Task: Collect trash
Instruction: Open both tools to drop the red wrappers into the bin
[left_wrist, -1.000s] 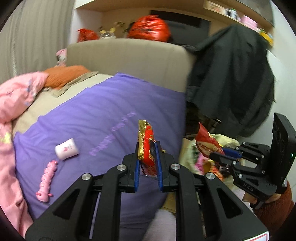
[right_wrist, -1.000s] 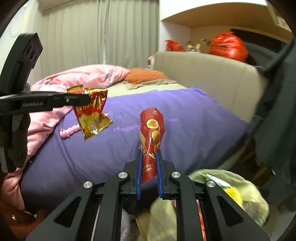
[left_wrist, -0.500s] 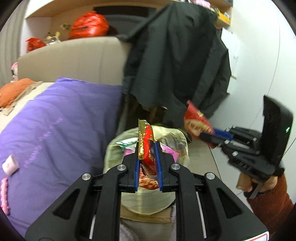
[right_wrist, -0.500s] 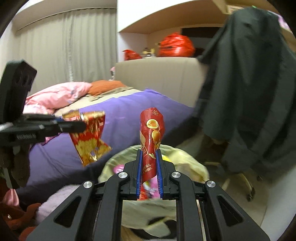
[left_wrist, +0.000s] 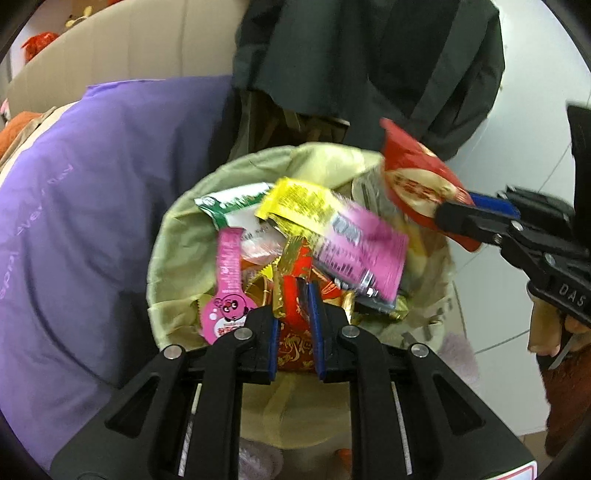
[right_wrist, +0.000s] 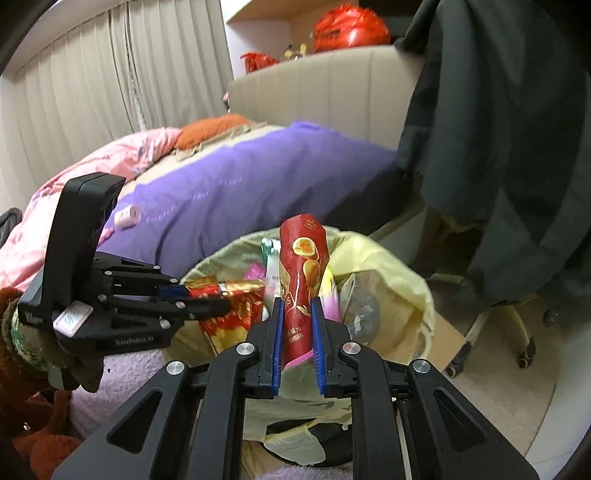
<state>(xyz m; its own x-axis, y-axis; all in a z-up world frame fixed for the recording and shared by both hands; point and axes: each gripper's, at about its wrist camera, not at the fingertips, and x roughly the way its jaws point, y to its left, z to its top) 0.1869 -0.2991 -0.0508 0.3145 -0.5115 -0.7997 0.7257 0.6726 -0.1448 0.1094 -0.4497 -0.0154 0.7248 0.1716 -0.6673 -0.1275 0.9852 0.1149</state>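
Fingers of both grippers, left (left_wrist: 293, 314) and right (right_wrist: 298, 325), are pinching wrappers (left_wrist: 295, 295) (right_wrist: 301, 273) over the bin (left_wrist: 177, 251), poised for dropping.

The mouth of the trash bin (left_wrist: 173, 236) lies open from above, but it is heaped nearly to the rim of its yellow-green liner with wrappers (left_wrist: 332, 229), so little depth is free inside. The left tool (left_wrist: 293, 314), clamped on a red and gold wrapper (left_wrist: 291, 295), hangs over the near rim; the right tool (right_wrist: 297, 325), clamped on a red chip bag (right_wrist: 304, 266), fills the space over the bin's other side. The two tools stand near each other above the opening. The bed (left_wrist: 92, 184) crowds one side of the bin, and a dark hanging coat (left_wrist: 369, 55) overhangs its far edge. Bare floor (right_wrist: 498, 369) lies open on the remaining side, short of a chair's castors (right_wrist: 524, 354).
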